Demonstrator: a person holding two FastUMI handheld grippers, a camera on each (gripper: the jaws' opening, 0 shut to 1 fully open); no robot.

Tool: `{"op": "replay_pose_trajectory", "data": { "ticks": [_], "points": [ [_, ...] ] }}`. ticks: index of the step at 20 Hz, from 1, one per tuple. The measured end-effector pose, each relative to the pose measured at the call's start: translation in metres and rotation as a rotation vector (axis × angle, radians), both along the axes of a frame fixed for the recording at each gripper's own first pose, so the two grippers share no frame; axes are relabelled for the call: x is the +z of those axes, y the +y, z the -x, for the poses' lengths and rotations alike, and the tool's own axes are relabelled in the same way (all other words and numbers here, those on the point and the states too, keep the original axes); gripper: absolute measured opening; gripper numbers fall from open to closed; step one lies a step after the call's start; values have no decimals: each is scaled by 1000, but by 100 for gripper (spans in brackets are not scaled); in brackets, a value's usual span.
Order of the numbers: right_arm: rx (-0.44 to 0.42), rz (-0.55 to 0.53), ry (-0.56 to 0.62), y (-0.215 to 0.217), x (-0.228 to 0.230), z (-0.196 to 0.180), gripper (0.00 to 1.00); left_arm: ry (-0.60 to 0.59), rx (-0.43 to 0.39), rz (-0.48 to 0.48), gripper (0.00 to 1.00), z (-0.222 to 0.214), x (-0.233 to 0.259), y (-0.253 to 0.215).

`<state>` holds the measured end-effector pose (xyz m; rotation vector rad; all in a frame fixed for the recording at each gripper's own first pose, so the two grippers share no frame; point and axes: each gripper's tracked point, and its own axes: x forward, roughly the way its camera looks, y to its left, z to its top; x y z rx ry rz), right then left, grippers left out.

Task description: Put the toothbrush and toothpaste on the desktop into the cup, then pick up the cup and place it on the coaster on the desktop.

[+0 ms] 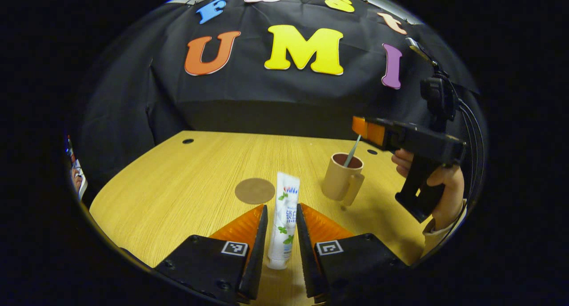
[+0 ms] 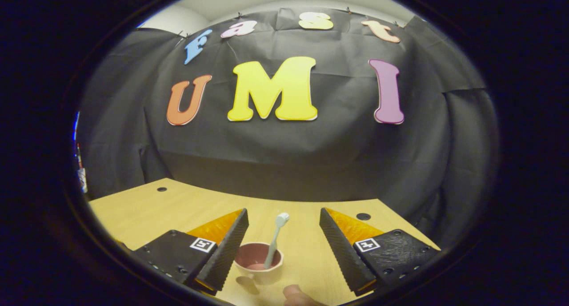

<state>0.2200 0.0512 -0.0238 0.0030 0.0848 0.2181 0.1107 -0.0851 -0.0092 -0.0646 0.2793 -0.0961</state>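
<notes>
In the left gripper view, the left claw [image 1: 282, 235] has its two fingers closed in on either side of a white toothpaste tube [image 1: 283, 219], which lies lengthwise between them on the wooden worktop [image 1: 178, 186], cap end nearest the camera. The fingers sit right against the tube's sides, though whether both actually press it I cannot tell. Just beyond the tube's far end, slightly left, lies a round brown coaster [image 1: 254, 191]. To the right of the tube stands a tan cup [image 1: 342, 179] with its handle facing near, and a toothbrush [image 1: 352, 151] leans inside it. Farther right, a hand [image 1: 438, 183] holds the right claw [image 1: 365, 129] above the cup.

In the right gripper view, the right claw [image 2: 283, 235] is spread wide, empty, hovering over the cup [image 2: 258, 261]. The toothbrush [image 2: 274, 239] stands in the cup with its bristle head up, between the open fingers and touching neither.
</notes>
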Motion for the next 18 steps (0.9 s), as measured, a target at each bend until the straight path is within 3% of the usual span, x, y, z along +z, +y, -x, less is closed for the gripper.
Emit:
{"op": "replay_pose_trajectory", "data": {
  "ticks": [4, 10, 12, 13, 18],
  "points": [
    [-46, -11, -44, -31, -16, 20, 96, 6, -27, -17, 41, -13, 11, -16],
    [-30, -71, -98, -52, -19, 30, 98, 152, -60, -18, 41, -28, -33, -25],
    [-62, -97, -152, -65, -10, 31, 97, 193, -53, -50, 54, -30, -48, -19],
    [-77, -103, -167, -69, -7, 32, 96, 216, -52, -54, 66, -30, -56, -17],
    [-108, -130, -191, -83, 0, 39, 95, 315, -37, -95, 75, -33, -83, -16]
  ]
}}
